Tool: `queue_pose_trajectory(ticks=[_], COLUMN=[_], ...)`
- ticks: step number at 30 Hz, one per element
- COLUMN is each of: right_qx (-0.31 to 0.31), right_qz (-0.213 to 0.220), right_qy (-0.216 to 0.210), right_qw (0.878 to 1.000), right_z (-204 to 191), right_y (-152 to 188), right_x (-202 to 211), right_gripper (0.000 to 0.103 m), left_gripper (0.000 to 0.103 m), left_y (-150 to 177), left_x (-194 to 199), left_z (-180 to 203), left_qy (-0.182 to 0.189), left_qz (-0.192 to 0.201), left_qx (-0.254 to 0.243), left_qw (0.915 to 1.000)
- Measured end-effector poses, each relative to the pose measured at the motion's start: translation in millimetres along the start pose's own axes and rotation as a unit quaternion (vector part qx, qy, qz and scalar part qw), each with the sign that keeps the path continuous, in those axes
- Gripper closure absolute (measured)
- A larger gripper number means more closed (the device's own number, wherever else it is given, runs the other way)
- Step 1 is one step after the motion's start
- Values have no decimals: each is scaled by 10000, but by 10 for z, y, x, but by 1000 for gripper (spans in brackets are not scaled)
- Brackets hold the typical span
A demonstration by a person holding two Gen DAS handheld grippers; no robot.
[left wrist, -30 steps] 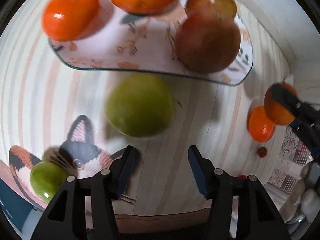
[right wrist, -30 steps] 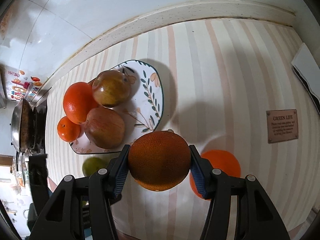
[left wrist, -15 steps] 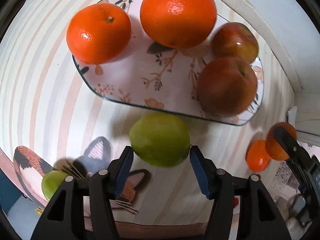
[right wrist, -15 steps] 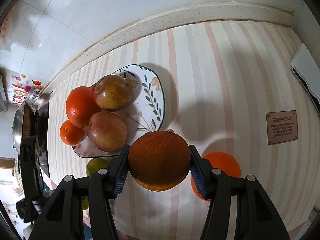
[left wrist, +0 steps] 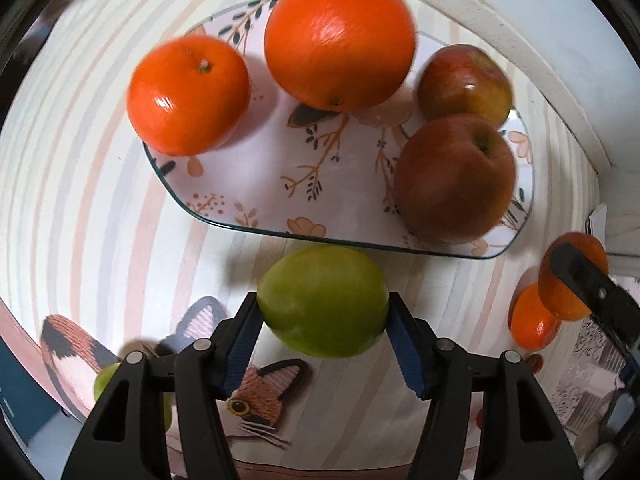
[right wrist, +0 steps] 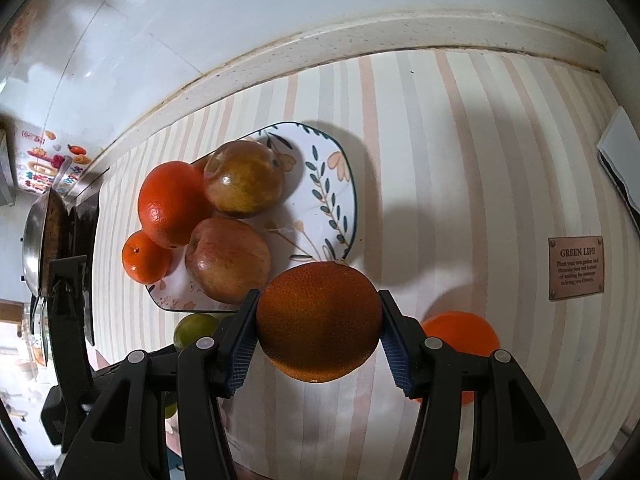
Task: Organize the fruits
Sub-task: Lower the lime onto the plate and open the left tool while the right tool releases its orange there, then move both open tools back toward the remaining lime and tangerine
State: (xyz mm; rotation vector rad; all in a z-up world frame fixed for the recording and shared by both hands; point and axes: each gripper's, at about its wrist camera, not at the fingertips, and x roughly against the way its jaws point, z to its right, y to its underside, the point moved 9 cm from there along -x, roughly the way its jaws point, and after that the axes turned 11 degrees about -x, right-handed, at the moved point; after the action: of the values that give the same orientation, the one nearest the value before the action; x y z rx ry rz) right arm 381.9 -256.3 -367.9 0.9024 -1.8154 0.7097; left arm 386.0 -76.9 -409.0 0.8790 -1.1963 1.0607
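Left wrist cam stares straight down, super close over the plate [left wrist: 400, 236]; right wrist cam tilts down from farther back, same plate [right wrist: 344, 200] in both.

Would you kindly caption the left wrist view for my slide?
Left gripper around a green apple beside the fruit plate.

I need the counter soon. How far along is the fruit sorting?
Done: two oranges and two apples sit on the plate. In hand: the left claw brackets a green apple; the right claw grips a dark orange. Left: an orange and a small green fruit on the cloth.
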Motion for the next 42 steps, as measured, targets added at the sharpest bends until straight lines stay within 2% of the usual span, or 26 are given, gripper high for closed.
queue_pose_trajectory(ticks=[5,11,14,17,20,21,22,23,25,27,30,34,38,42], right_qx=[23,-16,-35,-47,-69,-80,-98,-120,-106,-64,138,465,670,845], right_qz=[3,64,45,-97,-134,-130,-123,-100,-61,-12,130,359,588,858], right_qy=[-57,-120,-147,-140,-195,-219,-242,-236,-149,53,426,688,711,720], right_qw=[10000,9999,9999,9998,9997,9996,9996,9996,9998,10000,9989,9959,9935,9901], right_z=[-36,-96,-144,-179,-204,-210,-212,-204,-195,-155,-125,-218,-333,-469], right_y=[-23,-158,-246,-329,-398,-410,-425,-438,-449,-443,-397,-316,-175,-36], right_x=[18,-12,-106,-256,-338,-344,-339,-326,-295,-254,-159,14,252,534], right_gripper=[44,44,44,43,35,25,20,20,11,10,6,6,6,6], left_gripper=[44,44,44,44,44,44,42,39,24,19,18,18,18,18], left_y=[7,-249,-432,-484,-553,-569,-588,-591,-575,-568,-539,-492,-420,-258], left_x=[291,590,488,341,261,264,278,297,359,436,583,783,990,1235], left_z=[137,227,165,104,-1,-21,-32,-38,-54,-70,-117,-193,-194,-205], left_qy=[39,31,-54,-174,-276,-323,-340,-348,-339,-415,-558,-733,-881,-873], left_qz=[335,773,707,451,275,304,361,393,444,509,676,872,1117,1351], left_qx=[-256,-395,-442,-409,-314,-318,-364,-387,-398,-457,-506,-520,-549,-505], left_qw=[9991,9962,9965,9980,9987,9985,9981,9979,9976,9968,9949,9921,9883,9857])
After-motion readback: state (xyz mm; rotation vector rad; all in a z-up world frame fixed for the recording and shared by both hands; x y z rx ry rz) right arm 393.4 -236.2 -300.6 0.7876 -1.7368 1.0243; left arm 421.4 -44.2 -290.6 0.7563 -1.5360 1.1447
